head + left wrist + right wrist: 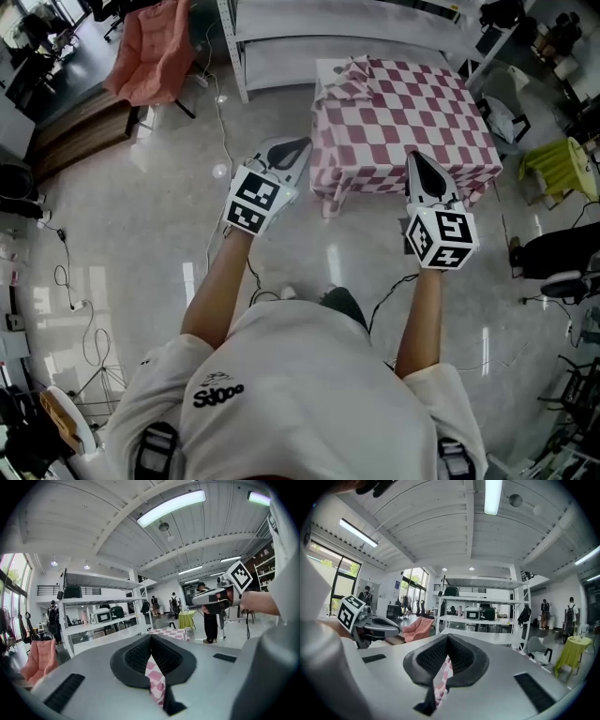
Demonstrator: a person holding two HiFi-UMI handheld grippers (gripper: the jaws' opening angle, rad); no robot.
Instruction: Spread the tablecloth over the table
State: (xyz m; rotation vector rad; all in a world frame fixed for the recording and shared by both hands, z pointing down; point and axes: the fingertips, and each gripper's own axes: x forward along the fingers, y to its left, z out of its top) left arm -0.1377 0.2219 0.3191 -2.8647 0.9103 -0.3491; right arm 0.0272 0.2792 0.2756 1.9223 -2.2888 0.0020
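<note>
Checkered tablecloth [403,117] lay draped over the counter (far-left corner bunched up). Left tool [305,145] clamped shut on cloth at its left side; right tool [415,157] clamped shut on its near edge.

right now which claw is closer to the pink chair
Left. The left claw grips the tablecloth at its near-left corner, with the pink chair ahead to its left; the right claw grips the near-right corner, farther across.
</note>
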